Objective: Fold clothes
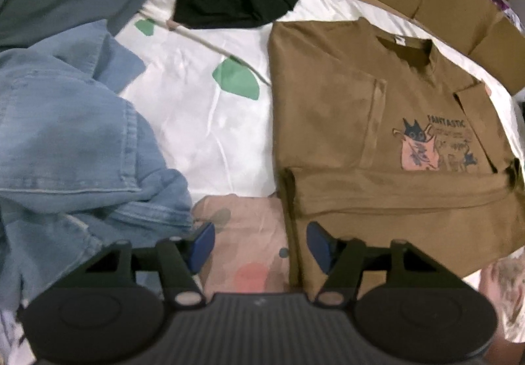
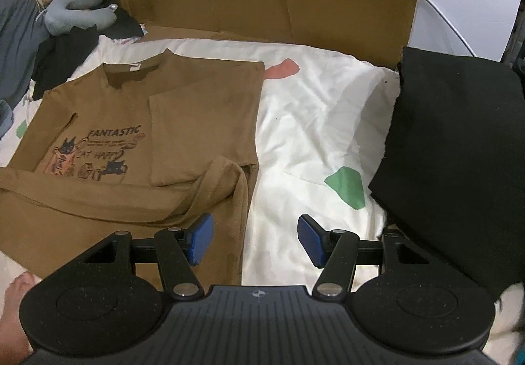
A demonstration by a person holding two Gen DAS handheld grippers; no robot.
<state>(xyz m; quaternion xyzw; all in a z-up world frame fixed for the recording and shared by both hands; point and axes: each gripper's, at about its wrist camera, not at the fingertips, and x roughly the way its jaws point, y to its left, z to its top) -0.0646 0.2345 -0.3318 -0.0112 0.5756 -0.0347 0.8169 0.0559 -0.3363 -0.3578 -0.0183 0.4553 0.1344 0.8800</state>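
Denim (image 1: 75,142) heaps at left. The brown tee (image 1: 387,148) lies flat mid-bed, sleeves tucked in, hem turned up. Left gripper (image 1: 261,242) and right gripper (image 2: 255,238) hover spread at its near corners, holding nothing. Pinch both corners evenly, I'd say.

bare sheet (image 1: 203,122), denim pile (image 1: 65,142) left
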